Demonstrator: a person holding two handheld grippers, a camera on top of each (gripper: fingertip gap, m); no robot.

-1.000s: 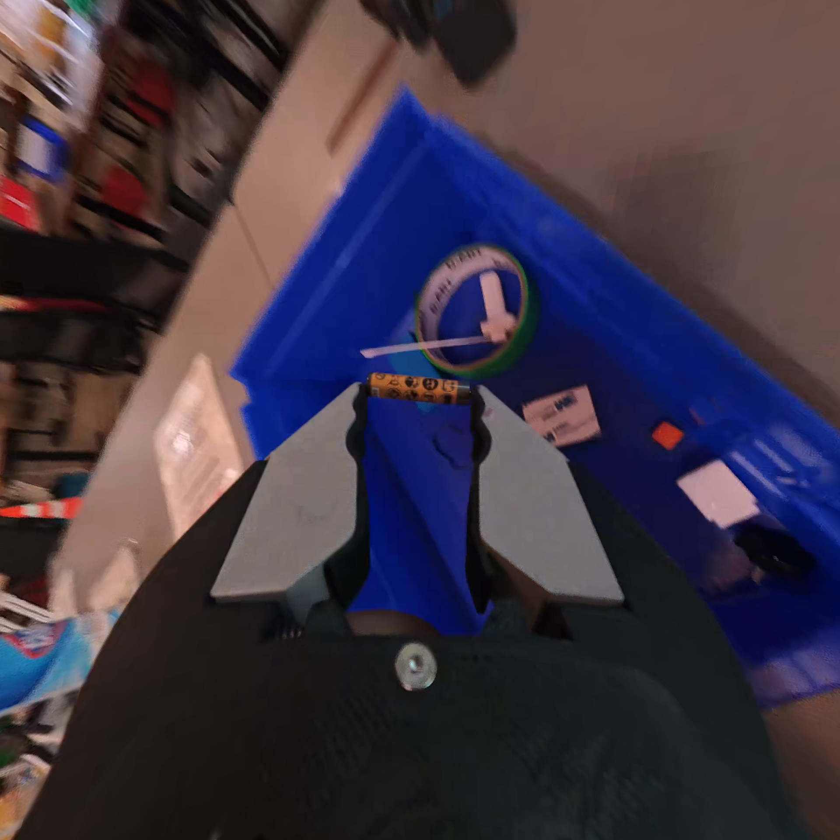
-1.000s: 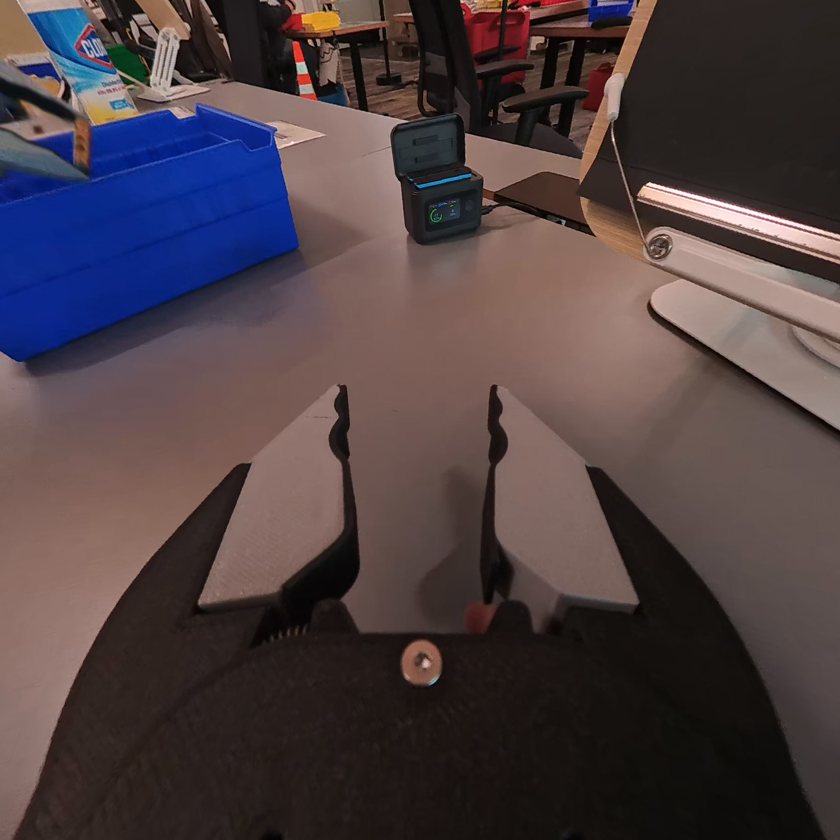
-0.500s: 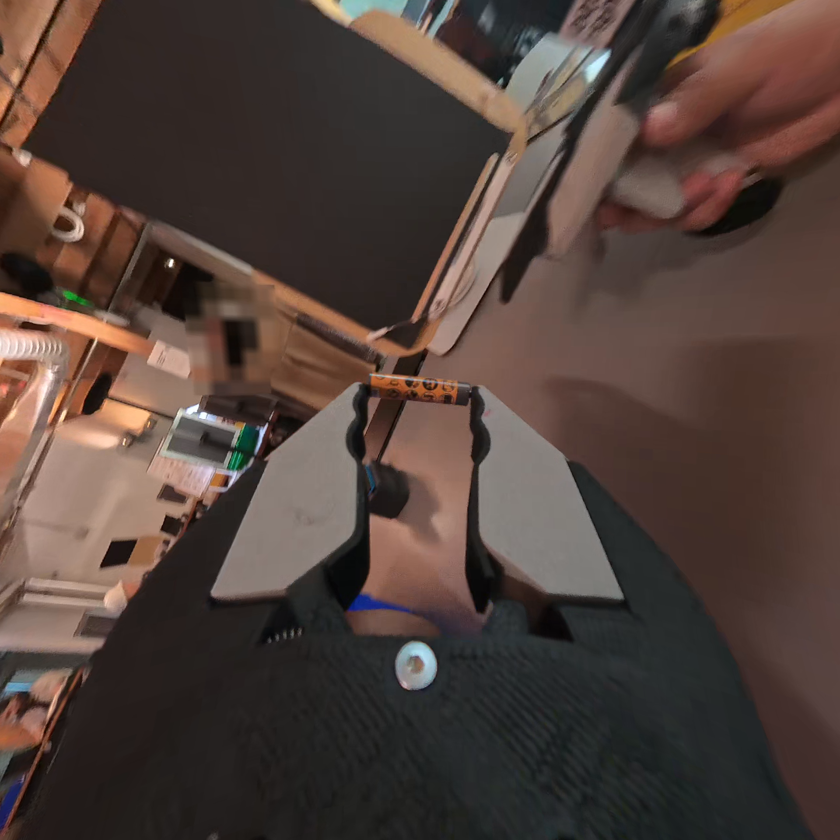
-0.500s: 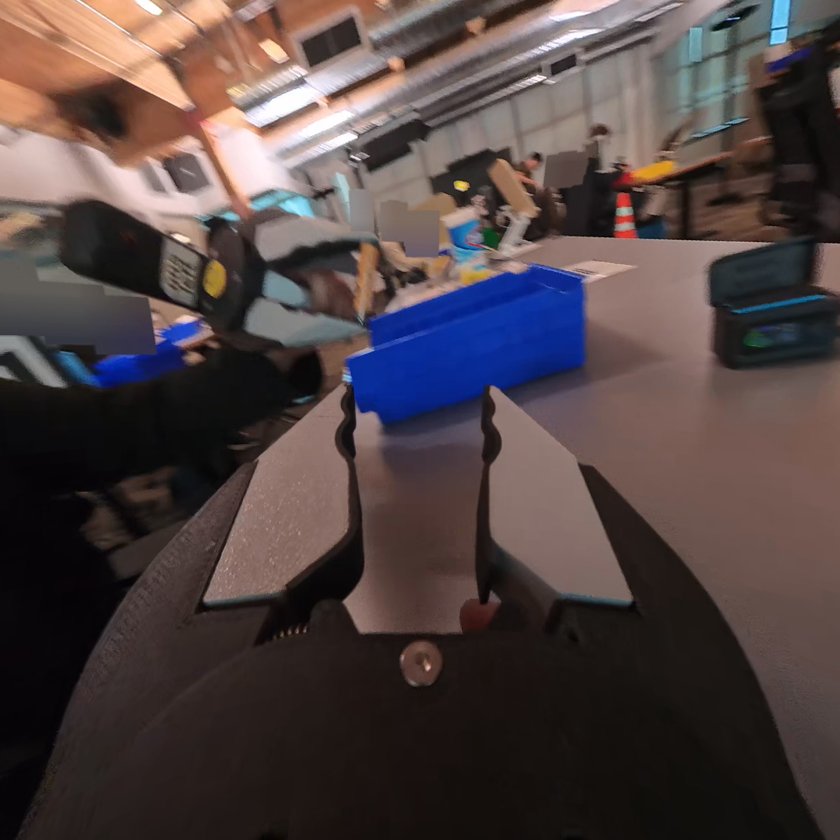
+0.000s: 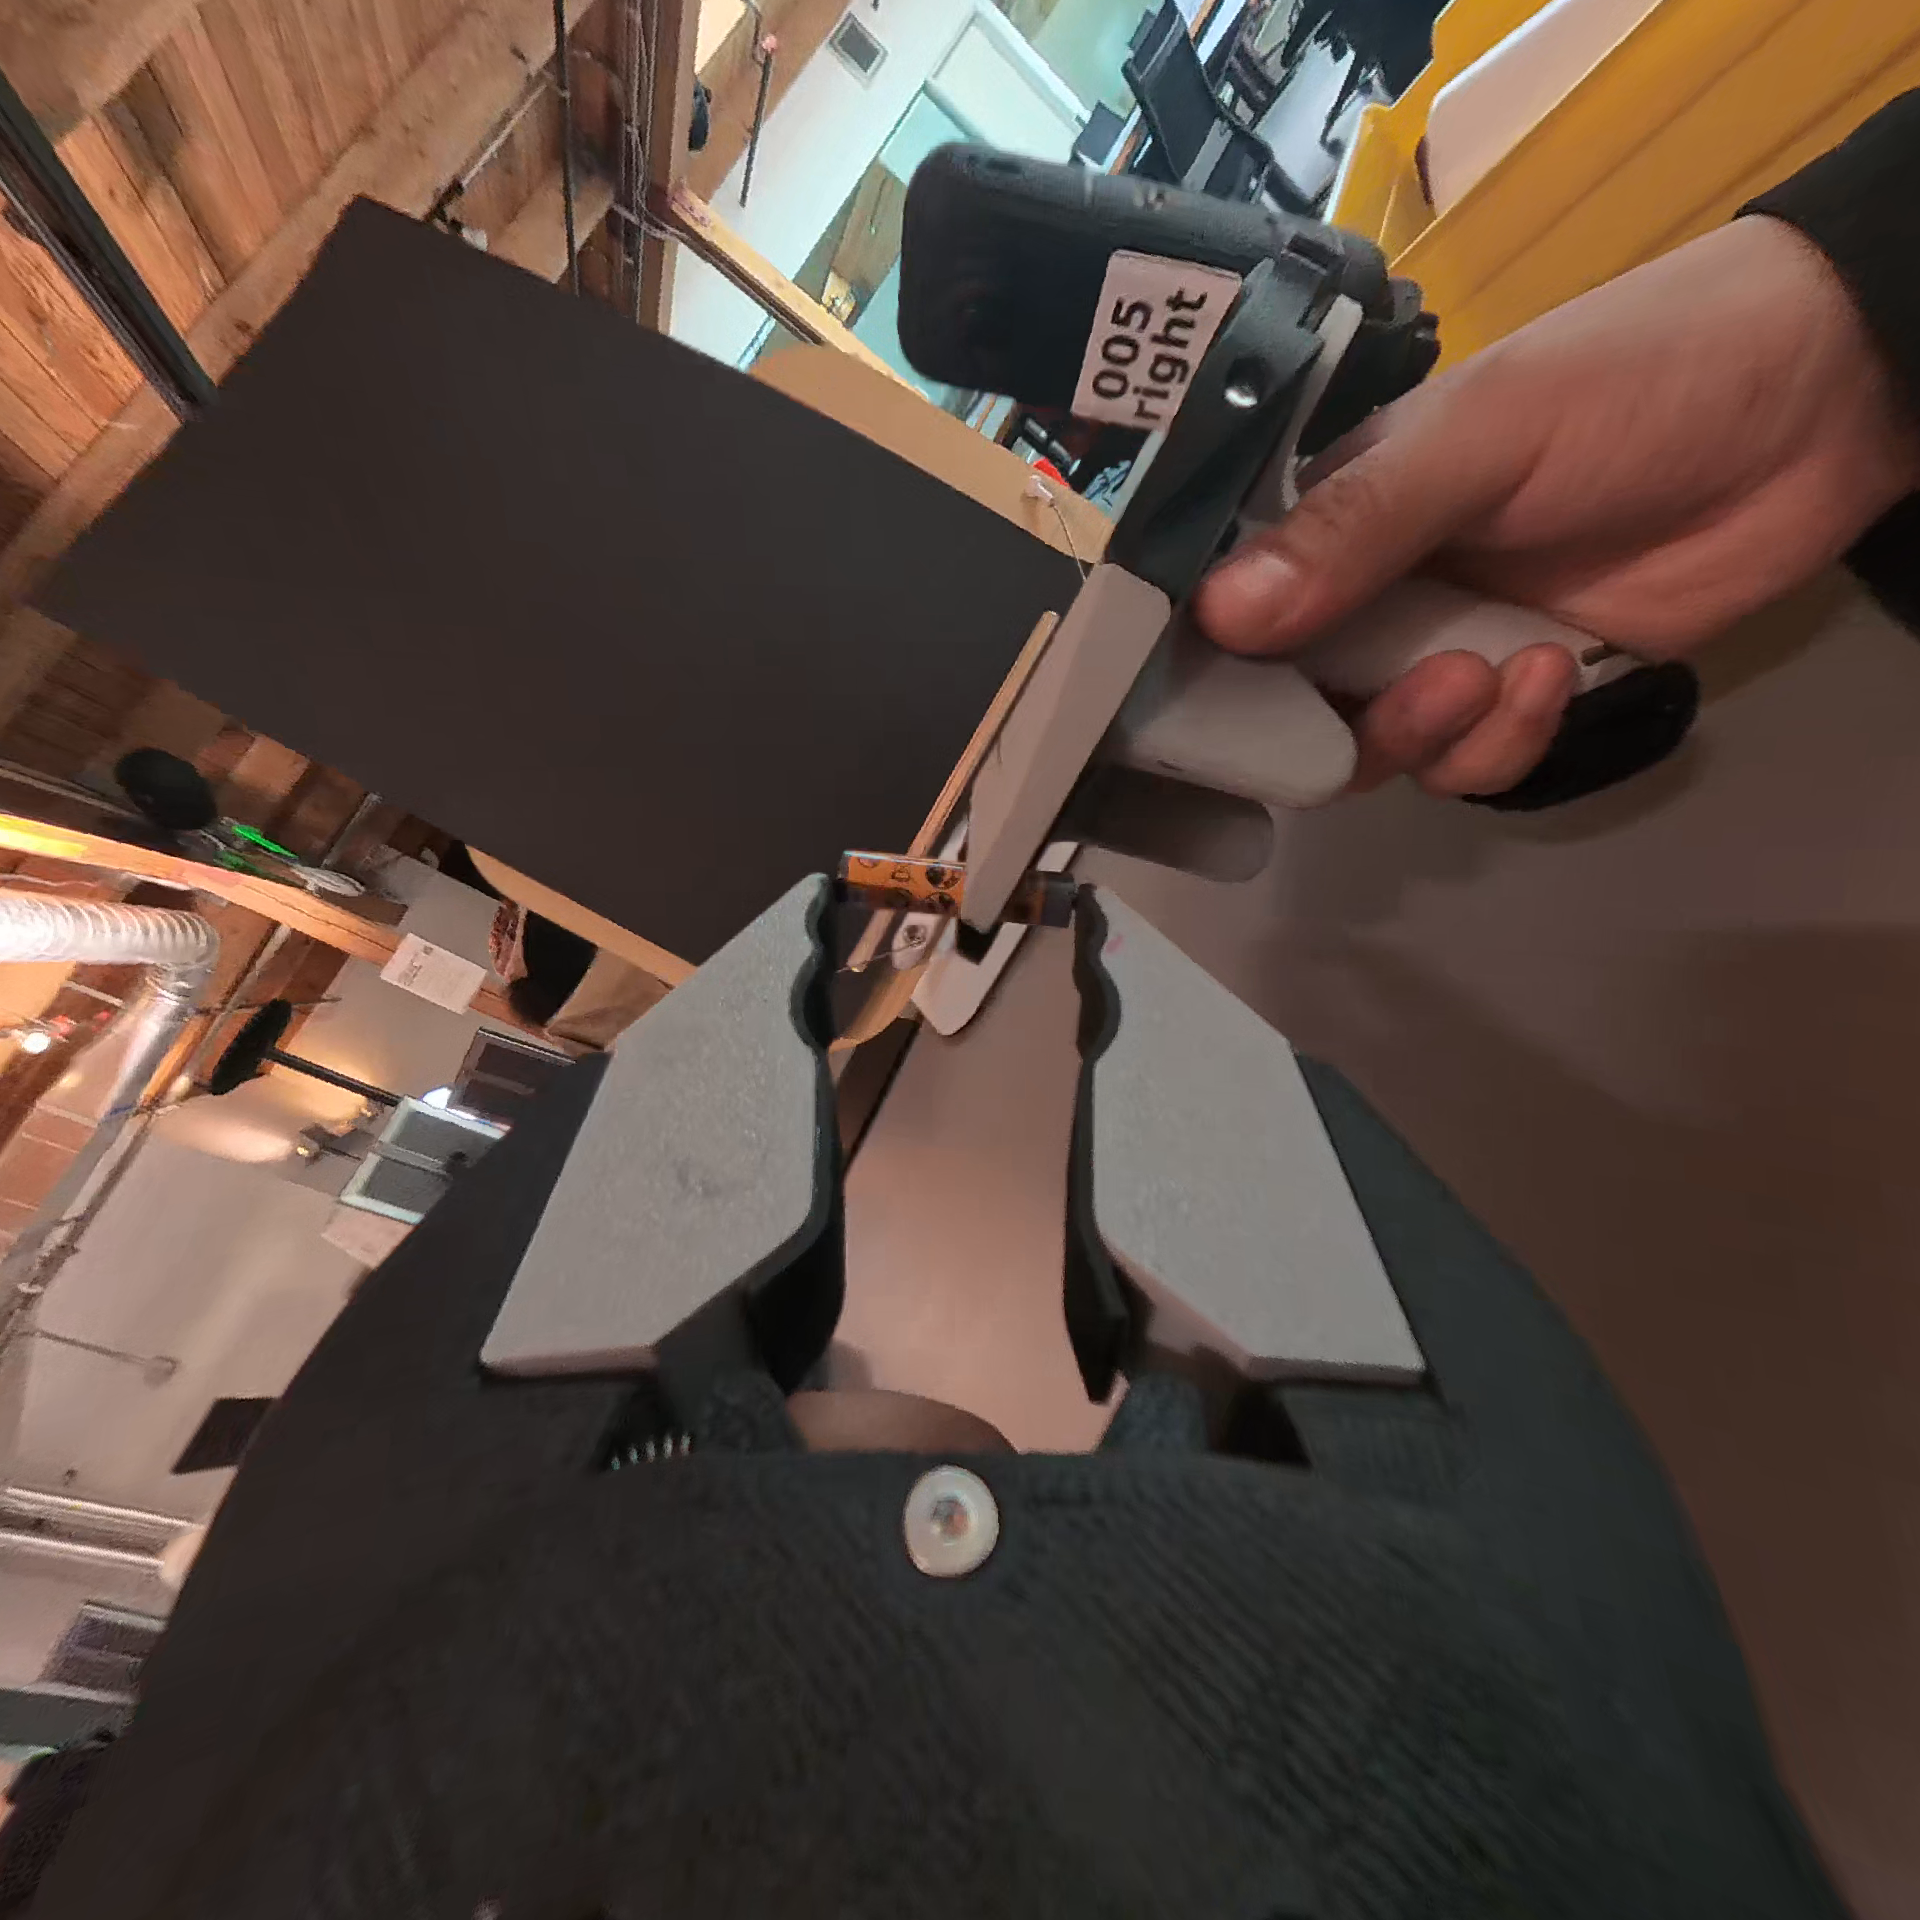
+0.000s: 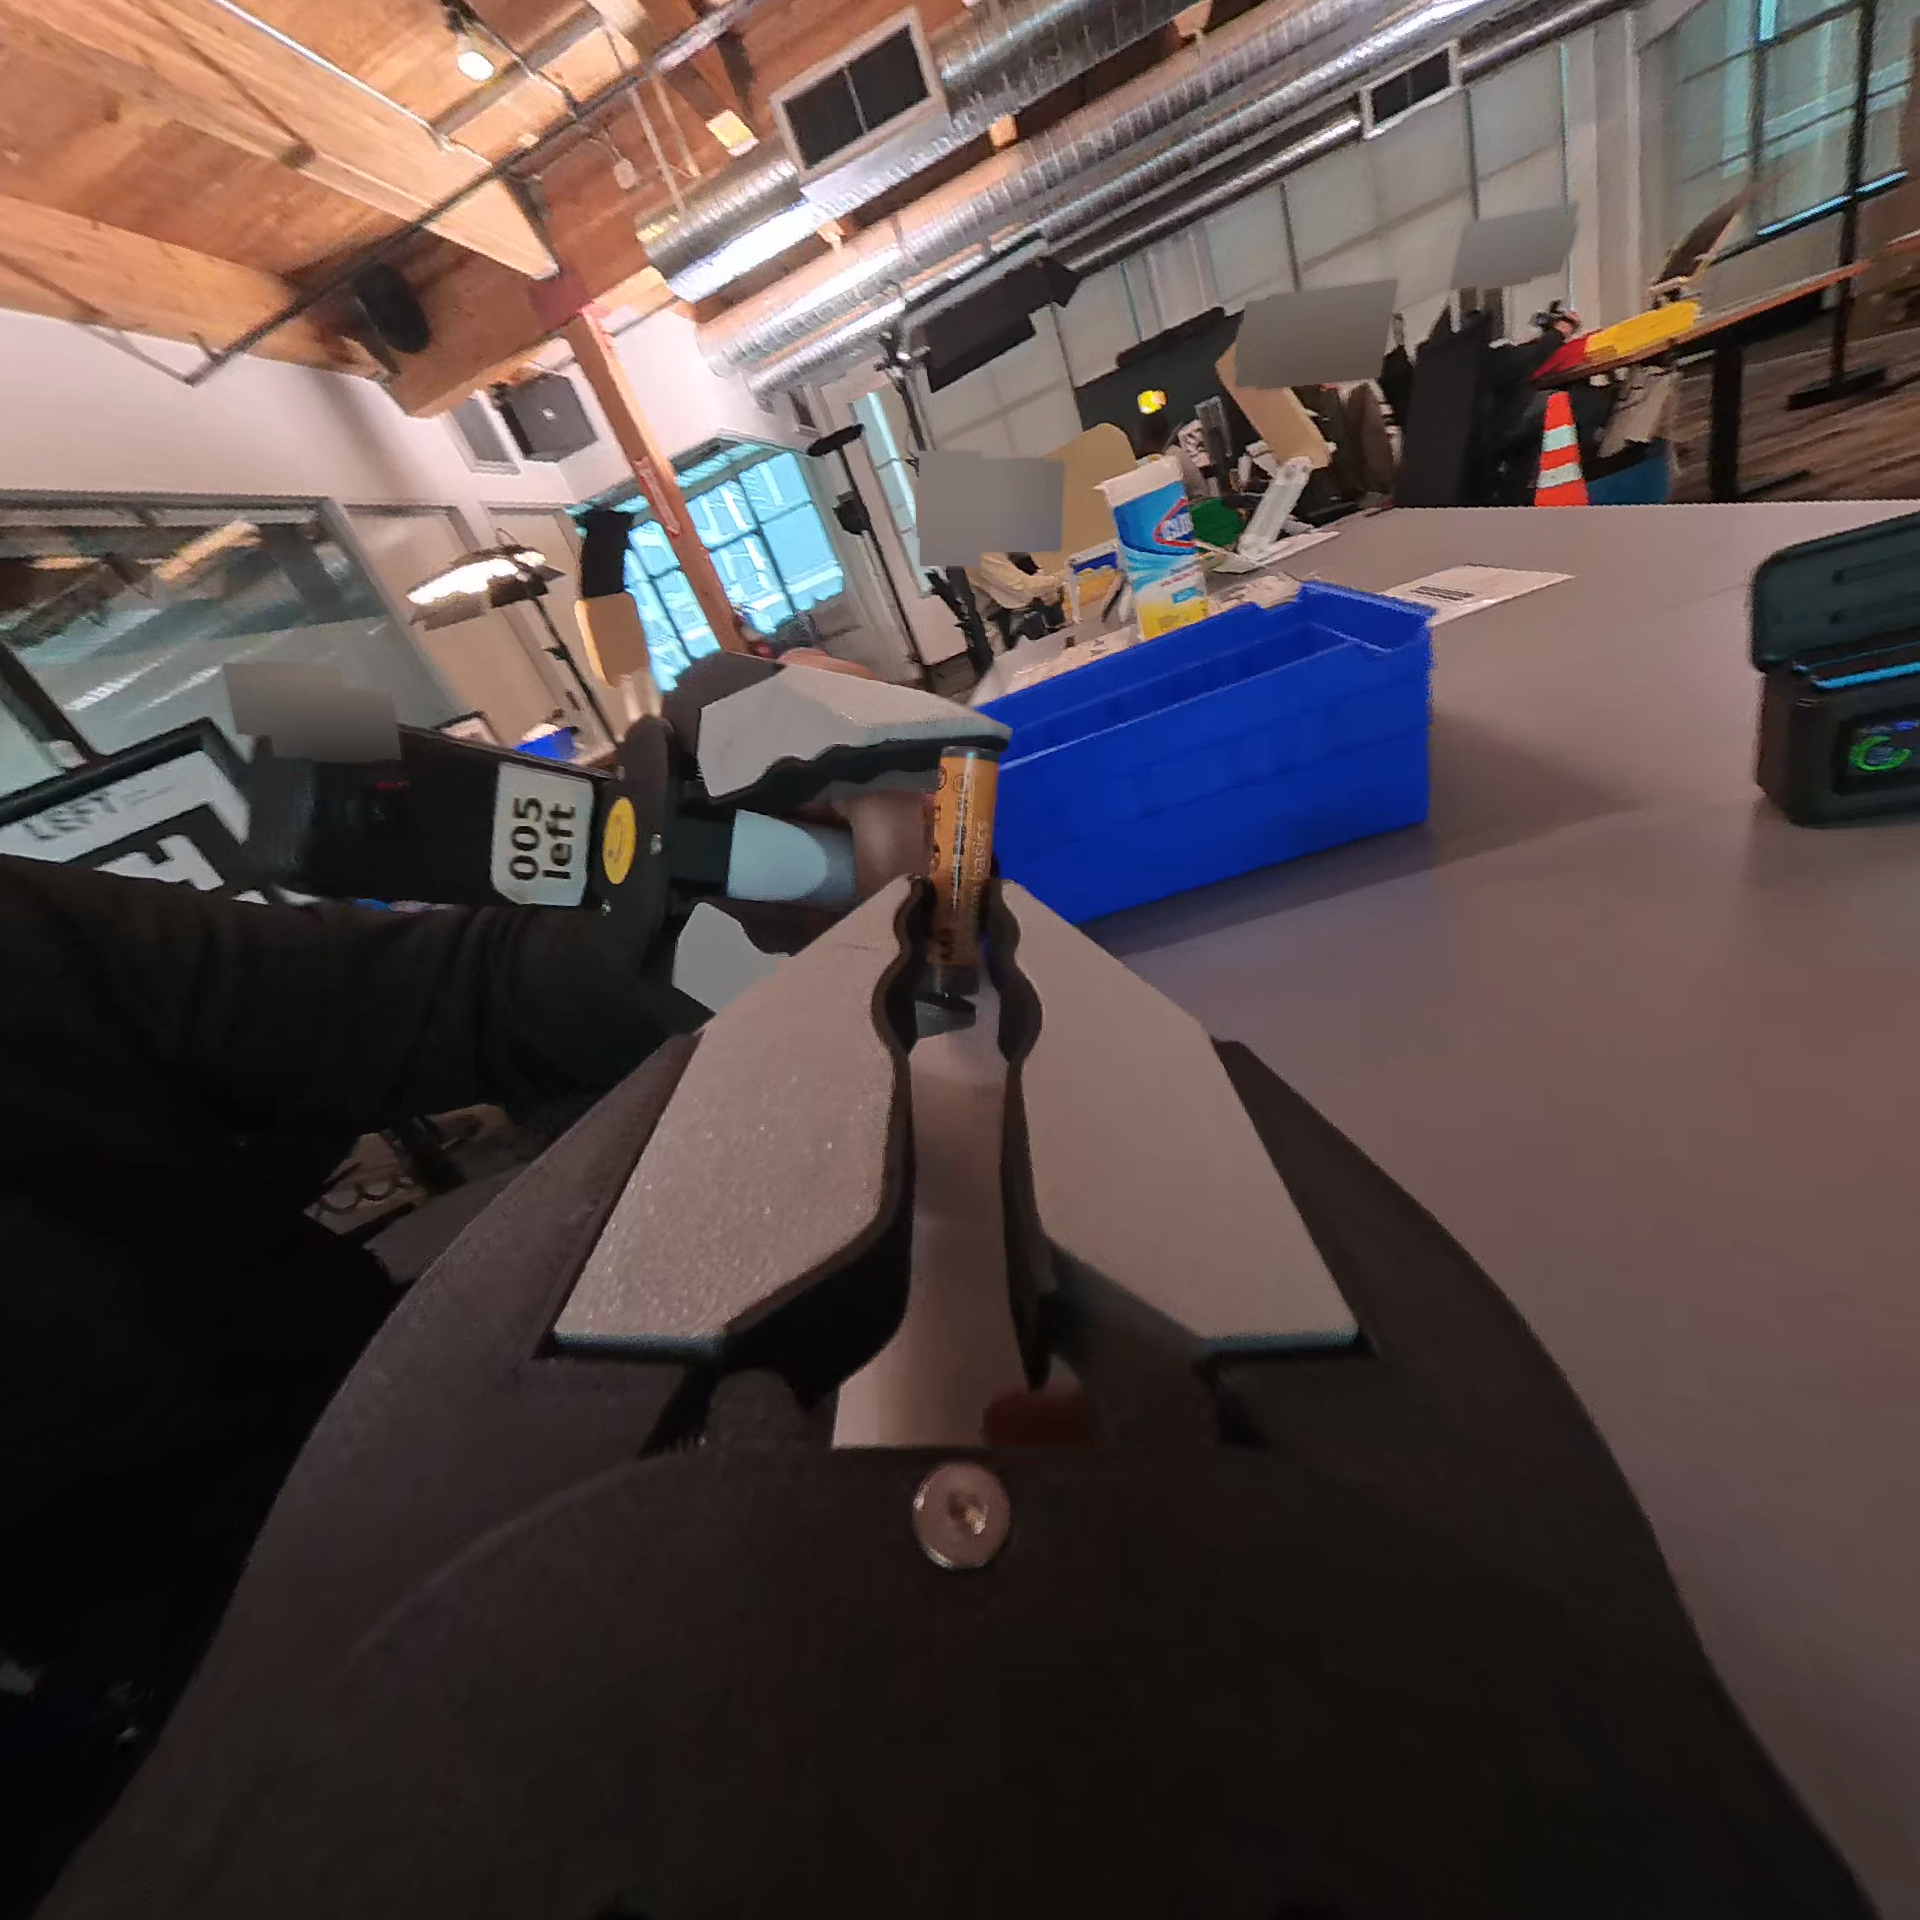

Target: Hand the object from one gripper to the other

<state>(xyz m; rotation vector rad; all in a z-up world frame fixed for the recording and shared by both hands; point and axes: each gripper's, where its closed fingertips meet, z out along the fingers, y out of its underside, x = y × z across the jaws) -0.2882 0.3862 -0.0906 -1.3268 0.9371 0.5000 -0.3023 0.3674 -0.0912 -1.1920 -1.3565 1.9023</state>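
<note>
An orange and black battery (image 5: 900, 881) is held end to end between my left gripper's (image 5: 951, 914) fingertips, above the grey table (image 5: 1558, 1143). My right gripper (image 6: 956, 925) has come in from the side and is shut across the battery's (image 6: 961, 831) lower part, with both pads against it. In the left wrist view one right finger (image 5: 1049, 769) covers the battery's middle, and a hand (image 5: 1558, 499) holds that gripper. In the right wrist view the left gripper's upper finger (image 6: 842, 727) sits on the battery's top end. Both grippers grip the battery.
A blue bin (image 6: 1226, 769) stands on the table (image 6: 1558, 1039) behind the battery. A black case with a lit screen (image 6: 1839, 717) is at the right edge. A wipes canister (image 6: 1158, 561) stands farther back. A dark board (image 5: 540, 499) stands beyond the left gripper. The grippers are tip to tip, or close to it.
My left gripper carried the battery away from over the blue bin. My right gripper rose from the table, turned towards the left one and closed on the battery.
</note>
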